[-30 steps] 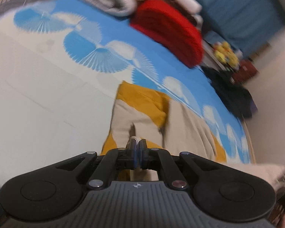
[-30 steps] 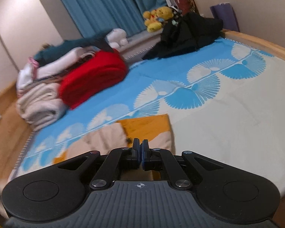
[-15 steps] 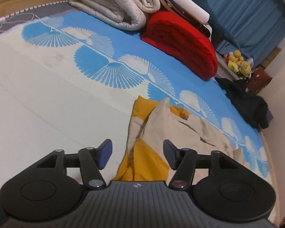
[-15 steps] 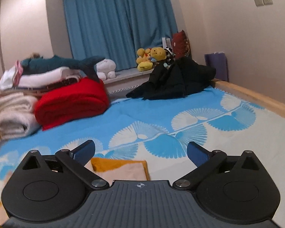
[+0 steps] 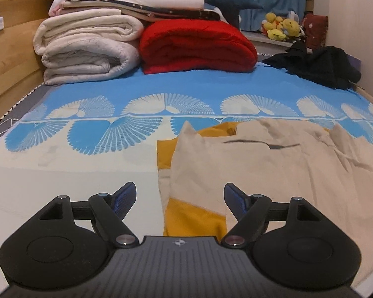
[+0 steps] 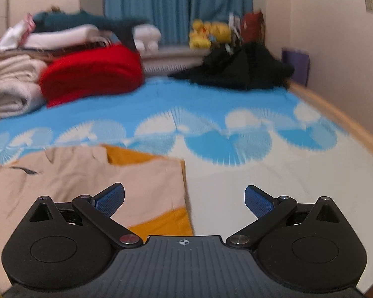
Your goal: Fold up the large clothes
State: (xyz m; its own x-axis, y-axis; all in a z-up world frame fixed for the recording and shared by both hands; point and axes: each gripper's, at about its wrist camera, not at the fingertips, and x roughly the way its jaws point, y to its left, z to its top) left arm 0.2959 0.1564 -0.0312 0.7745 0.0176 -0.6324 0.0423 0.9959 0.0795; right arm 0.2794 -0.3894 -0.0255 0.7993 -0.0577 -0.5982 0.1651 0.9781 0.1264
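A beige and mustard-yellow garment (image 5: 261,164) lies partly folded on the bed, its left edge in front of my left gripper (image 5: 180,195). That gripper's jaws are still opening, and only the garment's near yellow corner shows between them, not pinched. In the right wrist view the same garment (image 6: 92,173) fills the lower left, ending in a straight right edge. My right gripper (image 6: 184,197) hovers over that edge, wide open, its left pad (image 6: 110,197) above the cloth and nothing held.
The bed sheet (image 5: 87,124) is blue with white fan shapes and cream nearer me. Folded white quilts (image 5: 87,49), a red blanket (image 5: 196,47) and stacked linen sit at the far end. A black clothes heap (image 5: 318,64) and plush toys (image 5: 281,28) are far right. A wooden bed frame (image 6: 335,114) borders the right side.
Both grippers went from shut to open, releasing the garment. Both views rolled level and dropped closer to the bed; the garment now lies flat.
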